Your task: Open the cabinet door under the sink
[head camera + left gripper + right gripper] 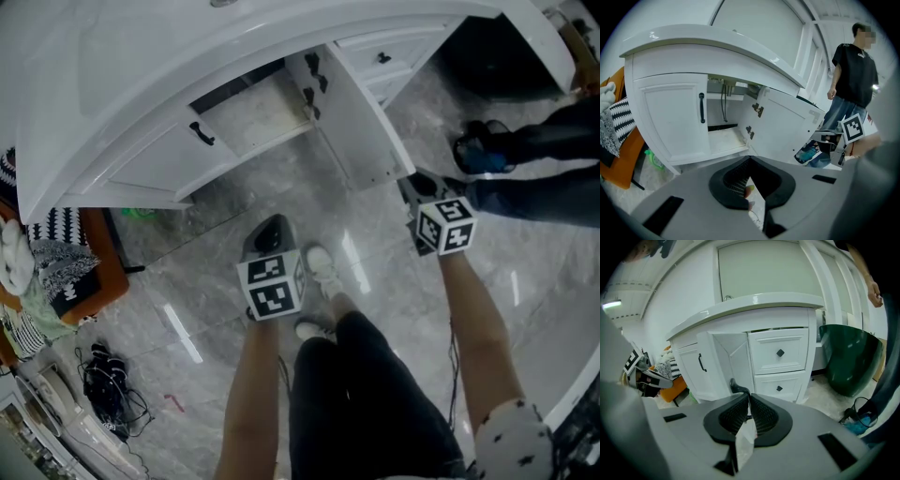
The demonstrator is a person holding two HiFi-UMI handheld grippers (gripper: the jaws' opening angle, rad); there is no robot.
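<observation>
Head view first: white vanity (141, 173) fills the top, its basin cut off by the frame edge, and the cabinet door (361, 122) under the sink stands swung well out over the marble floor (187, 281), hinges showing on its inner face, while the left door (159, 159) beside it is closed. The left tongs (275, 223) hang over the floor, apart from the vanity. The right tongs (411, 180) sit at the open door's free lower corner, where the panel hides the point of contact. A second person's legs (534, 173) run off the right edge. In the left gripper view the left tongs are pressed together with nothing between them (only a sliver of floor shows below the tips). Beyond them the opened compartment is dim, with pipes (724, 101) just discernible at the back, and the bystander's face is blurred out. In the right gripper view the open door is seen almost edge-on, and the right tongs, barely parted, pinch the lower end of its black handle (735, 386), whose grasped tip is covered by the pads. Two drawers (780, 352) sit right of it, and a dark green tub (846, 357) is partly cut off.
</observation>
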